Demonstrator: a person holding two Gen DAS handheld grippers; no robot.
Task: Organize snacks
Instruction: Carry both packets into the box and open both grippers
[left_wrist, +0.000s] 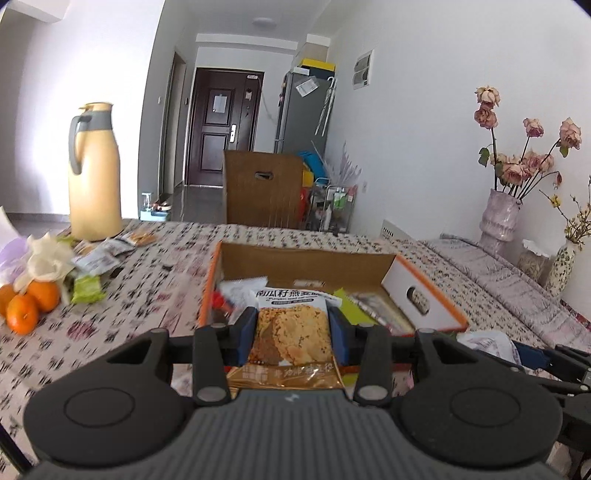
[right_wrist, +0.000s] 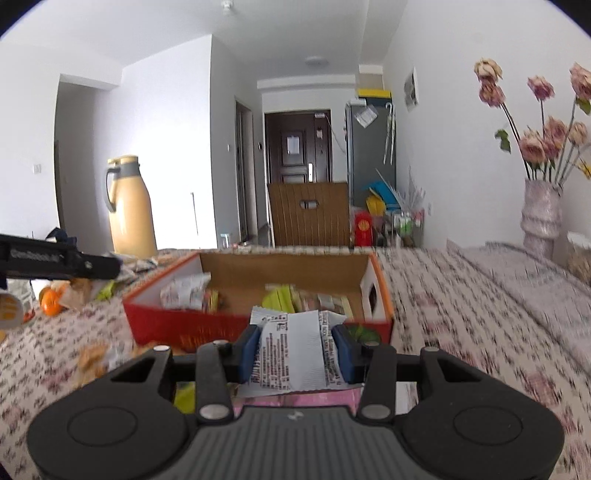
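Observation:
My left gripper (left_wrist: 292, 334) is shut on an oat crisp snack packet (left_wrist: 291, 332), held just in front of the near edge of the orange cardboard box (left_wrist: 436, 291), which holds several snack packets. My right gripper (right_wrist: 295, 350) is shut on a white snack packet (right_wrist: 295, 350) with its printed back showing, held in front of the same box (right_wrist: 207, 325). Part of the left gripper shows at the left edge of the right wrist view (right_wrist: 59, 258). Loose snack packets (left_wrist: 99, 258) lie on the tablecloth to the left.
A yellow thermos jug (left_wrist: 94, 173) stands at the table's far left, with oranges (left_wrist: 29, 302) and a plastic bag near it. Vases with dried roses (left_wrist: 502, 214) stand at the right by the wall. A wooden chair back (left_wrist: 262, 188) is beyond the table.

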